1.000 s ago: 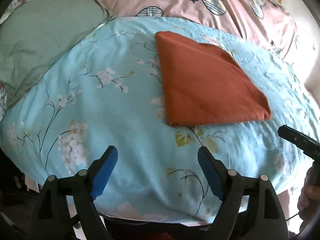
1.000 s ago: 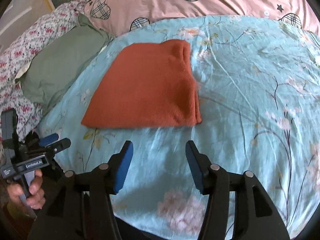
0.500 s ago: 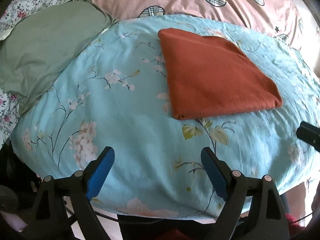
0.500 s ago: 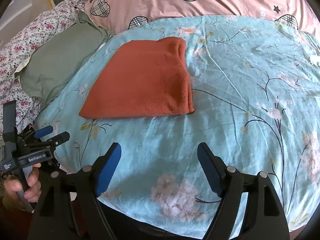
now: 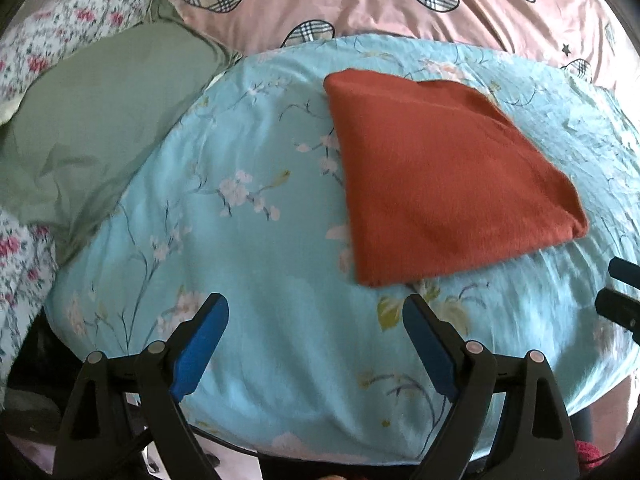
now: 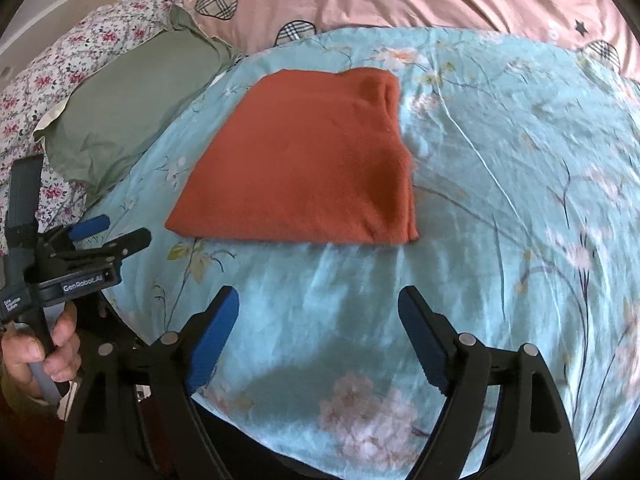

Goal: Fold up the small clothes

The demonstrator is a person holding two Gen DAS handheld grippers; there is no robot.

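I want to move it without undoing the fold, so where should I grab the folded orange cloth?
Probably the near right corner of the orange cloth, approached low from the right with the right hand-held gripper. The layers look thickest and stacked along that right edge.

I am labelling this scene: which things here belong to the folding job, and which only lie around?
Job:
- folded rust-orange garment
- left claw, open
- right claw, open

Lying around:
- blue floral sheet
- green pillow
- pink quilt with plaid hearts
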